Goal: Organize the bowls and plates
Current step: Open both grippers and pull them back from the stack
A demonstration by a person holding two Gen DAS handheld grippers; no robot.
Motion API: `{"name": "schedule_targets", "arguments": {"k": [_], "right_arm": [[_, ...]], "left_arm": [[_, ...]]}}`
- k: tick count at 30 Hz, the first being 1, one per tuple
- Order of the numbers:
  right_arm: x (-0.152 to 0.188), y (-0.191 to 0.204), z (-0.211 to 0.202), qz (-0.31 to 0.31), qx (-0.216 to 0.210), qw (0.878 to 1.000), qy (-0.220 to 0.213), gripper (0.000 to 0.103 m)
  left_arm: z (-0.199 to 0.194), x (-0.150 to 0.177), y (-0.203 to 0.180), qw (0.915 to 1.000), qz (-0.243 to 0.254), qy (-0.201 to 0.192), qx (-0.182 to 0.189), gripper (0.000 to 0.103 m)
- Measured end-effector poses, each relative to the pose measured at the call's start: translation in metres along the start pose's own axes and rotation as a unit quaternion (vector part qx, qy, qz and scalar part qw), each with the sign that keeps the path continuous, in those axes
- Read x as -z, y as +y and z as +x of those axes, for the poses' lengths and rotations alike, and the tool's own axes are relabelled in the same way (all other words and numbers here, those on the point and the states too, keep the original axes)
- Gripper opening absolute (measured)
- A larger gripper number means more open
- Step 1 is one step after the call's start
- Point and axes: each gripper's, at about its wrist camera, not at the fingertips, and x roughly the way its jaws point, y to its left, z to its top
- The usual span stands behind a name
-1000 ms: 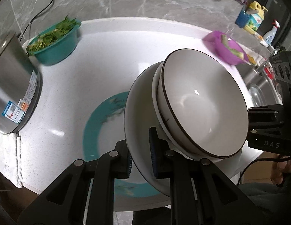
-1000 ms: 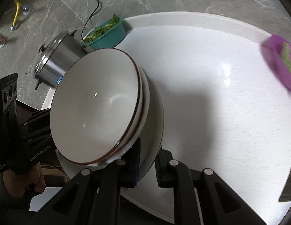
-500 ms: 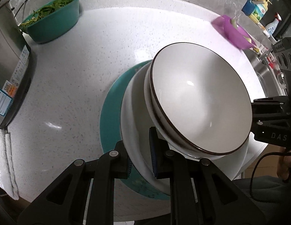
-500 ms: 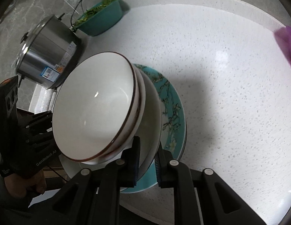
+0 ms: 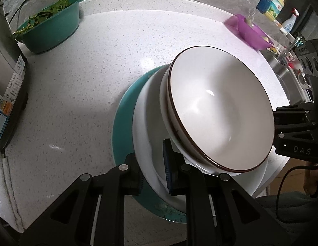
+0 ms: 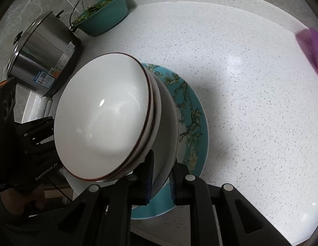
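Observation:
A white bowl with a brown rim (image 5: 218, 110) sits nested in another bowl on a white plate (image 5: 144, 143). Both grippers hold this plate by opposite edges. My left gripper (image 5: 153, 174) is shut on its rim; my right gripper (image 6: 161, 182) is shut on the other rim. The stack (image 6: 101, 119) is just above or resting on a teal plate with a blossom pattern (image 6: 191, 119), which also shows in the left wrist view (image 5: 122, 127). Whether they touch I cannot tell.
A teal bowl of green leaves (image 5: 52, 30) stands at the back of the white speckled counter (image 5: 81, 86). A steel rice cooker (image 6: 42, 53) stands left. A purple bowl (image 5: 249, 31) sits at the right by the sink. A white cloth (image 5: 5, 186) lies at the left edge.
Both grippers have lowered the plate and bowls down over the teal plate. The stack is now closer to the counter and more level.

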Motion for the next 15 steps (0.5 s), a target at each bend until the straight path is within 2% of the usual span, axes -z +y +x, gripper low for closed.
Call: {"name": "schedule_targets", "arguments": {"k": [2, 3, 4, 6, 8, 9, 10, 11, 13, 14, 15], "right_arm": [[0.001, 0.001, 0.0, 0.005, 0.002, 1.0, -0.003, 0.018], [0.002, 0.003, -0.001, 0.006, 0.004, 1.0, -0.006, 0.019], [0.003, 0.004, -0.002, 0.006, 0.007, 1.0, -0.008, 0.02], [0.007, 0.005, -0.008, 0.014, 0.013, 1.0, -0.014, 0.021], [0.012, 0.003, -0.016, 0.023, 0.023, 0.999, -0.019, 0.036], [0.016, 0.001, -0.022, 0.028, 0.029, 0.999, -0.022, 0.051], [0.02, 0.0, -0.029, 0.034, 0.033, 0.999, -0.027, 0.061], [0.023, -0.001, -0.034, 0.038, 0.036, 0.998, -0.031, 0.065], [0.03, -0.004, -0.049, 0.047, 0.035, 0.997, -0.042, 0.088], [0.033, -0.005, -0.057, 0.049, 0.036, 0.997, -0.05, 0.09], [0.035, -0.005, -0.065, 0.05, 0.039, 0.996, -0.057, 0.094]], "left_arm": [[-0.002, 0.002, 0.0, 1.0, 0.002, -0.002, 0.005, 0.017], [-0.004, 0.004, 0.0, 1.0, 0.002, -0.004, 0.008, 0.02], [-0.007, 0.005, -0.001, 0.9999, 0.003, -0.007, 0.009, 0.029], [-0.014, 0.01, 0.005, 0.9999, 0.001, -0.016, 0.005, 0.035], [-0.026, 0.013, 0.011, 0.9995, -0.005, -0.029, 0.014, 0.04], [-0.031, 0.013, 0.013, 0.9994, -0.006, -0.035, 0.004, 0.055], [-0.036, 0.013, 0.014, 0.9991, -0.007, -0.04, -0.007, 0.07], [-0.043, 0.014, 0.018, 0.9988, -0.011, -0.046, -0.011, 0.073], [-0.058, 0.018, 0.026, 0.9975, -0.029, -0.064, -0.003, 0.085], [-0.066, 0.019, 0.029, 0.9964, -0.036, -0.076, -0.008, 0.09], [-0.075, 0.021, 0.031, 0.9951, -0.042, -0.089, -0.014, 0.102]]}}
